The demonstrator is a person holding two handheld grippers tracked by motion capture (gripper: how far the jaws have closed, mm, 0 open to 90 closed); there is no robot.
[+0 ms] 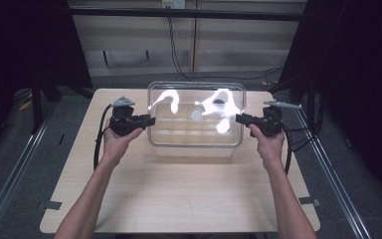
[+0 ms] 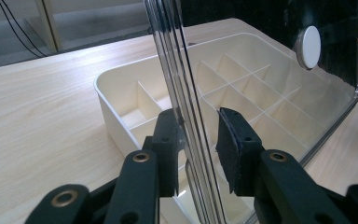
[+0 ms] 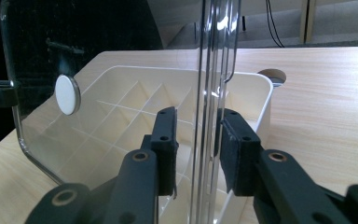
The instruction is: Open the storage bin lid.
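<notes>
Flanking the clear lid [image 1: 196,113], both grippers' jaws apart.

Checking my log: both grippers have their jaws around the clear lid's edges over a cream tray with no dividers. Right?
Not quite: the cream tray is split into compartments by dividers, as the left gripper view shows. The left gripper and right gripper do straddle the clear lid.

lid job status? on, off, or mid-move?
Mid-move. Done: the clear lid is off the divided box, held above it. In hand: the left hand-held gripper and right hand-held gripper each straddle a lid edge, with gaps visible beside it, so a firm clamp is unclear. Left: setting the lid somewhere; the pictures don't say whether on or away.
</notes>
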